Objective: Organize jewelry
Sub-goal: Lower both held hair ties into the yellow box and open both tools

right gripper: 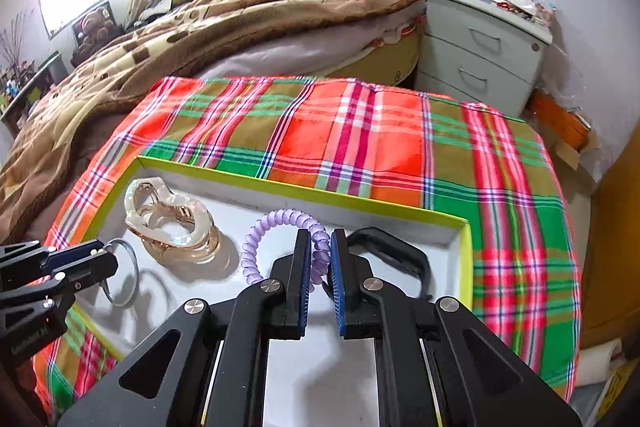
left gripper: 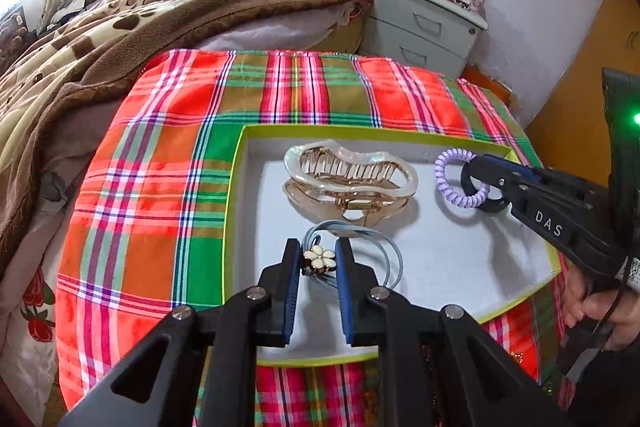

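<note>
Left gripper (left gripper: 318, 259) pinches my flower hair tie (left gripper: 318, 258); right gripper (right gripper: 320, 255) clamps the purple coil (right gripper: 256, 247), both beside the hair claw (left gripper: 348, 179) in the tray (left gripper: 240, 155).

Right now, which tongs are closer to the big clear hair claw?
Left. The left tongs, gripping the flower hair tie, sit just in front of the hair claw; the right tongs hold the purple coil tie off to its side.

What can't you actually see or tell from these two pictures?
- Black band: right wrist view, partly behind the right tongs; what it is stays unclear.
- Flower hair tie: left wrist view, its loops partly behind the left tongs.
- Tray: near edge covered by the tongs in both views.
- Nightstand clutter: too small to identify.
</note>
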Motion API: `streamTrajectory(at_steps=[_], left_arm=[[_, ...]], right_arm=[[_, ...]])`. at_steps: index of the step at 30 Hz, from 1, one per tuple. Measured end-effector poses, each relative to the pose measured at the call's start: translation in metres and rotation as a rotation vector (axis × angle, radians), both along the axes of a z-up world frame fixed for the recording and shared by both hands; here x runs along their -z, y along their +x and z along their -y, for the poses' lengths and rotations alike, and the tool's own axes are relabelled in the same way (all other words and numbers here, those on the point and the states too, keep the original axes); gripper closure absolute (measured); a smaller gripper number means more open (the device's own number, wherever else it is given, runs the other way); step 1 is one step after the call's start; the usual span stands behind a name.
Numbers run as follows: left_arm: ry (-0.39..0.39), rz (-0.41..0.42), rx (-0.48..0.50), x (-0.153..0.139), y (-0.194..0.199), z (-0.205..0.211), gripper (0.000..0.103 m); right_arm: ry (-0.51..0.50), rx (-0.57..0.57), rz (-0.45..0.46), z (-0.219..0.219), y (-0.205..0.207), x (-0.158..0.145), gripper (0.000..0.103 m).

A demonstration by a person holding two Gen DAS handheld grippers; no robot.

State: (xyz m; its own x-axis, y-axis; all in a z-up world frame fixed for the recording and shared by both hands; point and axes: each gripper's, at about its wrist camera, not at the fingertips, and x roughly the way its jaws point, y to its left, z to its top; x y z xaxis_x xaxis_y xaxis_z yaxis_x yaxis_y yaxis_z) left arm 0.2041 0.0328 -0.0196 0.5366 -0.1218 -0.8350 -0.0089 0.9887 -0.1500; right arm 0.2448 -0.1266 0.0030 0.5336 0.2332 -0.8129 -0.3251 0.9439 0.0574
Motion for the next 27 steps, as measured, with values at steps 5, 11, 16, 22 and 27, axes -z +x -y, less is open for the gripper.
streamTrajectory(at_steps=[5, 11, 16, 22, 27], left_arm=[[0.041, -0.008, -0.005, 0.006, 0.003, 0.001, 0.085], [0.040, -0.021, -0.014, 0.013, 0.006, -0.001, 0.084], [0.036, -0.037, -0.017, 0.017, 0.007, -0.002, 0.084], [0.038, -0.045, -0.019, 0.019, 0.009, -0.002, 0.083], [0.020, -0.045, -0.014, 0.018, 0.008, -0.003, 0.077]], right_arm=[[-0.024, -0.024, -0.004, -0.005, 0.004, 0.006, 0.093], [-0.043, -0.042, -0.014, -0.010, 0.008, 0.013, 0.093], [-0.056, -0.054, -0.023, -0.015, 0.010, 0.018, 0.093], [-0.063, -0.062, -0.027, -0.016, 0.011, 0.020, 0.093], [-0.061, -0.060, -0.027, -0.016, 0.010, 0.020, 0.093]])
